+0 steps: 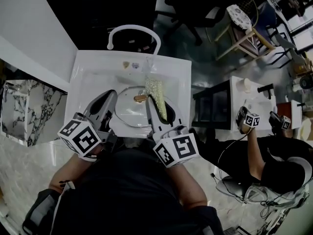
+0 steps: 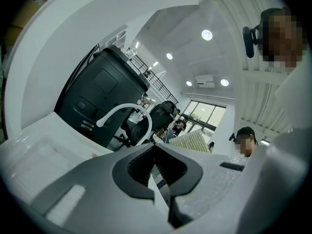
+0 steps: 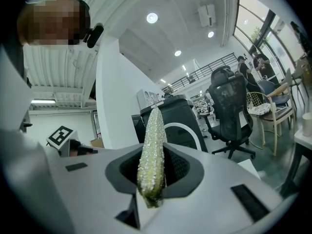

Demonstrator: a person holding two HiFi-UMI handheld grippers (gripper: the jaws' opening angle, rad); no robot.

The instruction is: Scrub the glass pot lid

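Observation:
In the head view, the glass pot lid (image 1: 128, 112) with a brown knob (image 1: 140, 98) lies tilted in the white sink (image 1: 84, 77). My left gripper (image 1: 111, 101) is at the lid's left rim, and in the left gripper view it (image 2: 155, 168) is shut on a thin pale edge, the lid's rim (image 2: 159, 185). My right gripper (image 1: 154, 109) is shut on a yellow-green scrub sponge (image 1: 156, 93) that rests over the lid's right side, just right of the knob. In the right gripper view the sponge (image 3: 151, 147) stands upright out of the shut gripper (image 3: 152, 179).
A white arched faucet (image 1: 133, 31) stands at the sink's far edge. A marble-patterned block (image 1: 19, 112) sits to the left. At the right another person (image 1: 274, 165) holds grippers at a white table (image 1: 244, 99). Chairs (image 1: 244, 31) stand beyond.

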